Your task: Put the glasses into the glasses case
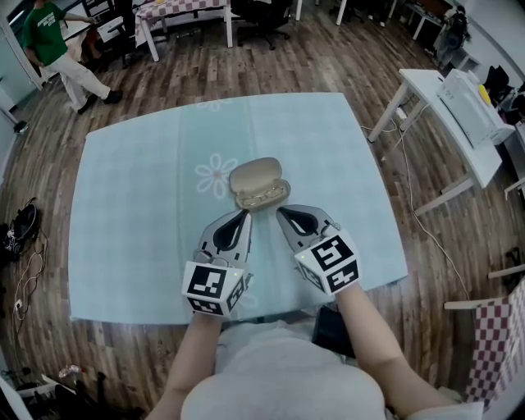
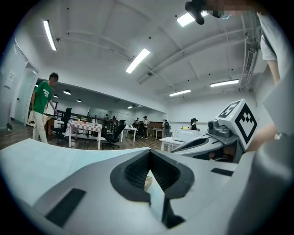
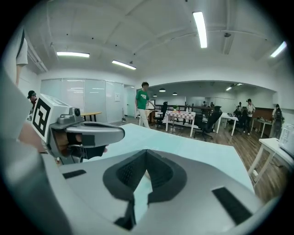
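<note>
On the pale blue tablecloth (image 1: 148, 205) lies an open beige glasses case (image 1: 257, 184), its lid tipped back and thin gold-rimmed glasses (image 1: 264, 197) lying in its lower half. Both grippers hover just on the near side of the case and point at it. My left gripper (image 1: 244, 215) is shut and empty, its tips a little short of the case's left front corner. My right gripper (image 1: 280, 213) is also shut and empty, by the right front corner. In the left gripper view the jaws (image 2: 148, 151) meet, and a beige sliver of the case (image 2: 147, 183) shows below them. The right gripper view shows the jaws (image 3: 146, 151) closed together.
A white desk (image 1: 447, 111) with a machine on it stands to the right of the table. A person in a green shirt (image 1: 45, 37) walks at the far left. Checkered-cloth tables (image 1: 176, 8) and office chairs fill the back. Cables (image 1: 25, 262) lie on the floor at the left.
</note>
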A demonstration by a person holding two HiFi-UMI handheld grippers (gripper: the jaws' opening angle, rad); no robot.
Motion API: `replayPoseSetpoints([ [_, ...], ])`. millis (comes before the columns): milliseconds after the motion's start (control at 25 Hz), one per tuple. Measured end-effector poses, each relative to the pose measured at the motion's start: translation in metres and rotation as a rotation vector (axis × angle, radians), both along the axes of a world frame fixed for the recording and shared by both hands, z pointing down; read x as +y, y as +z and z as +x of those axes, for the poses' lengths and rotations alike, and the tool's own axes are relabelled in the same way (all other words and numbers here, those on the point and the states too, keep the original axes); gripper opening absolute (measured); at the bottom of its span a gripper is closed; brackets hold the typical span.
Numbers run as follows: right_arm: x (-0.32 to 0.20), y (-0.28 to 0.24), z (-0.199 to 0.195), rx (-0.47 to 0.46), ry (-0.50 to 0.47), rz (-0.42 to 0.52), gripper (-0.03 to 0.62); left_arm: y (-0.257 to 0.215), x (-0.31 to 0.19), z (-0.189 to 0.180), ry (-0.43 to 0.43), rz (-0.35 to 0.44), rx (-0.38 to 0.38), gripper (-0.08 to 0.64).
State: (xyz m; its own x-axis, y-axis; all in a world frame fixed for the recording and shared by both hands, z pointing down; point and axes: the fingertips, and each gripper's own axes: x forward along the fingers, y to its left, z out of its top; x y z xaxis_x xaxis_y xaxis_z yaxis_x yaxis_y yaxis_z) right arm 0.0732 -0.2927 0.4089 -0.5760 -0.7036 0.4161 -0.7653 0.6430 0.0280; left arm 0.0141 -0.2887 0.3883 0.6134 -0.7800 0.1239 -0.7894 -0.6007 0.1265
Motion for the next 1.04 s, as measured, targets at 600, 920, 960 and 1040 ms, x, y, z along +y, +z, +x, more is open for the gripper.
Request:
replayPoseSetpoints([
  [600,0.033,-0.027,0.004,-0.097,0.123,0.135,0.006,-0.019,0.026,0.005,0.050,0.080,0.018,0.008],
  [920,0.041,-0.033,0.000,-0.086,0.106,0.182,0.006,-0.023,0.034,0.007,0.069,0.101,0.016,0.008],
  [960,0.042,-0.035,-0.001,-0.084,0.100,0.191,0.006,-0.023,0.034,0.007,0.071,0.103,0.016,0.008],
  [1040,0.045,-0.038,-0.004,-0.077,0.088,0.211,0.006,-0.023,0.036,0.007,0.074,0.107,0.016,0.008],
])
